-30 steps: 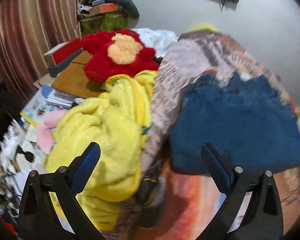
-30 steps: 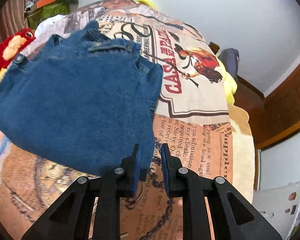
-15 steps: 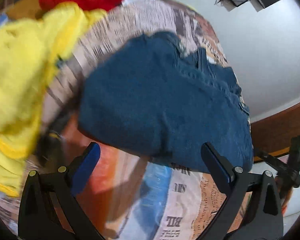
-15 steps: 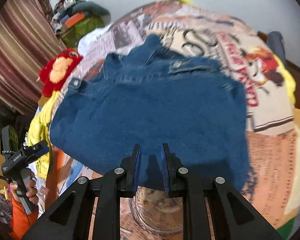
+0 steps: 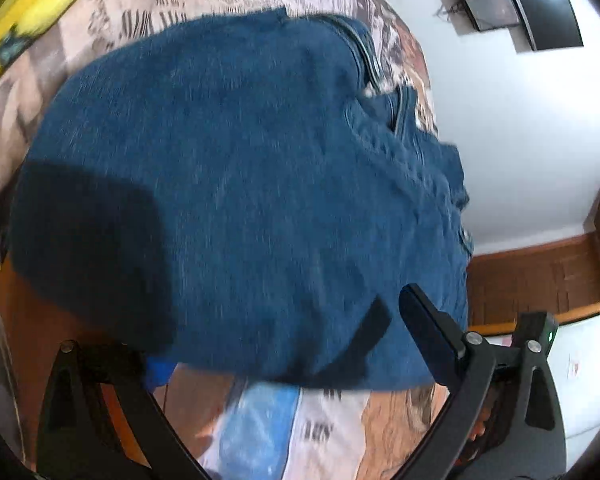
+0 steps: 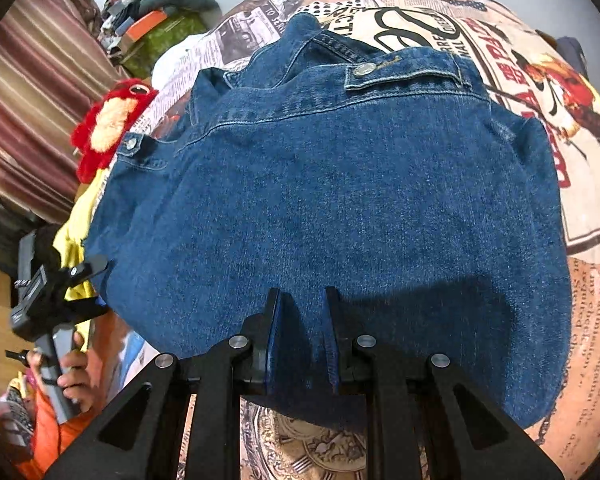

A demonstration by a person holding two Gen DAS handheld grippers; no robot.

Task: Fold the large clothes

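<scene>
A folded blue denim garment [image 6: 340, 200] lies on a bed covered by a newspaper-print sheet [image 6: 520, 60]. My right gripper [image 6: 300, 312] is at the garment's near edge, its jaws a narrow gap apart with denim between the pads. My left gripper [image 5: 280, 344] is wide open at the garment's left side; its left finger is tucked under the denim [image 5: 240, 180] and the right finger [image 5: 432, 336] lies on top. The left gripper also shows in the right wrist view [image 6: 80, 284], held in a hand.
A red plush toy [image 6: 108, 124] and a yellow fleece blanket [image 6: 74, 236] lie left of the garment. Striped curtains [image 6: 40, 92] and a cluttered pile [image 6: 156, 12] stand at the far left. A wooden headboard [image 5: 540, 280] and a wall screen [image 5: 512, 0] are beyond the bed.
The left gripper swung from the yellow blanket over to the denim and closed in on its edge, still open. The right gripper moved from the garment's right corner to the middle of its near edge.
</scene>
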